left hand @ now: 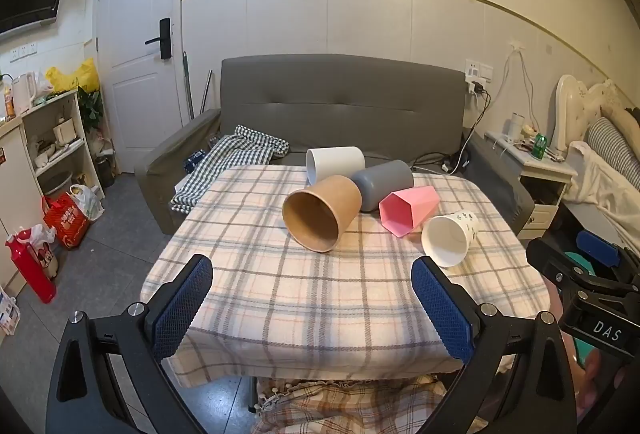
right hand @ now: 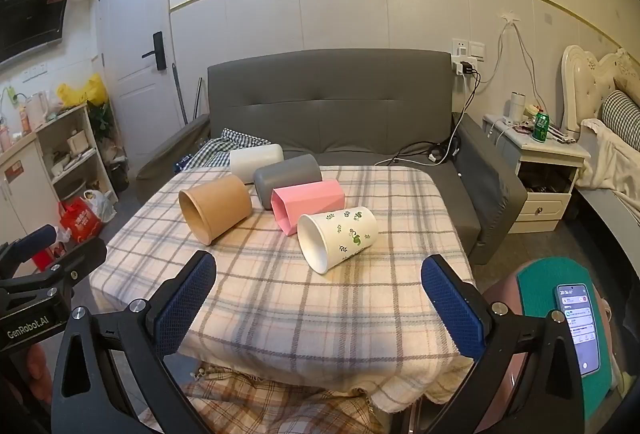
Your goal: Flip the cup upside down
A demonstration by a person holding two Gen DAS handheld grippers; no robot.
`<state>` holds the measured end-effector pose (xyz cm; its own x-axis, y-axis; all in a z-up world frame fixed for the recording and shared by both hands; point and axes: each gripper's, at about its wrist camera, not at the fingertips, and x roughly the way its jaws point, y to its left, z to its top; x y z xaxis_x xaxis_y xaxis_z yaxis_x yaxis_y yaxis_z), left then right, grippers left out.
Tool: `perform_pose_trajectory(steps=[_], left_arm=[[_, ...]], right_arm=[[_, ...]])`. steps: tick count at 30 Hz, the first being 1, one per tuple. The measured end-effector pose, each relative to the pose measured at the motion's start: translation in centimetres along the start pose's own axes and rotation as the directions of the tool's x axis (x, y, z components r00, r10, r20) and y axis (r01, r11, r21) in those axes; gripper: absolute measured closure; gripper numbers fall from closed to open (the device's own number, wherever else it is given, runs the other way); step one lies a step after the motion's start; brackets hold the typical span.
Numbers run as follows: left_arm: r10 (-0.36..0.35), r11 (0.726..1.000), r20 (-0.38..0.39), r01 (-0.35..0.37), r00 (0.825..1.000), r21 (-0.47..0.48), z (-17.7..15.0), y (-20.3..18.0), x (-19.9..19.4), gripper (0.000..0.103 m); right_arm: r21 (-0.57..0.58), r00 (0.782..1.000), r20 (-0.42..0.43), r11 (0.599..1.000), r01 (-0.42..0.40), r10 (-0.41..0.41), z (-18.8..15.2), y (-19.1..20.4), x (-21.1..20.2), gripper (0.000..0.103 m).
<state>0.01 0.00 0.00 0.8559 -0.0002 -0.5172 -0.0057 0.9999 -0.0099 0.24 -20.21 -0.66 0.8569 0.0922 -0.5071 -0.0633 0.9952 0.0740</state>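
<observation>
Plaid-covered desk (left hand: 304, 298) stands in front of a grey sofa (left hand: 344, 105), w/ five cups lying on their sides across its far half: white cup (left hand: 336, 161), grey cup (left hand: 382, 183), brown cup (left hand: 320, 211), pink cup (left hand: 408, 209), leaf-print cup (right hand: 338, 236) nearest the right edge. Near half of the cloth is bare up to the front edge. Left tool (left hand: 312, 308) and right tool (right hand: 320, 308) both hang wide open, holding nothing, just short of that edge.
</observation>
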Motion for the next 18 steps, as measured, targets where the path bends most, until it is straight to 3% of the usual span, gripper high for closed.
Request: perform_pose_trajectory(steps=[11, 18], left_arm=[[-0.023, 0.999, -0.01, 0.023, 1.0, 0.029, -0.1, -0.2, 0.6, 0.0], [-0.043, 0.995, -0.008, 0.044, 0.999, 0.088, 1.7, -1.8, 1.3, 0.0]], right_arm=[[-0.005, 1.0, 0.0, 1.0, 0.007, -0.007, 0.2, -0.2, 0.1, 0.0], [0.004, 1.0, 0.007, 1.0, 0.023, -0.023, 1.6, -1.4, 0.4, 0.0]])
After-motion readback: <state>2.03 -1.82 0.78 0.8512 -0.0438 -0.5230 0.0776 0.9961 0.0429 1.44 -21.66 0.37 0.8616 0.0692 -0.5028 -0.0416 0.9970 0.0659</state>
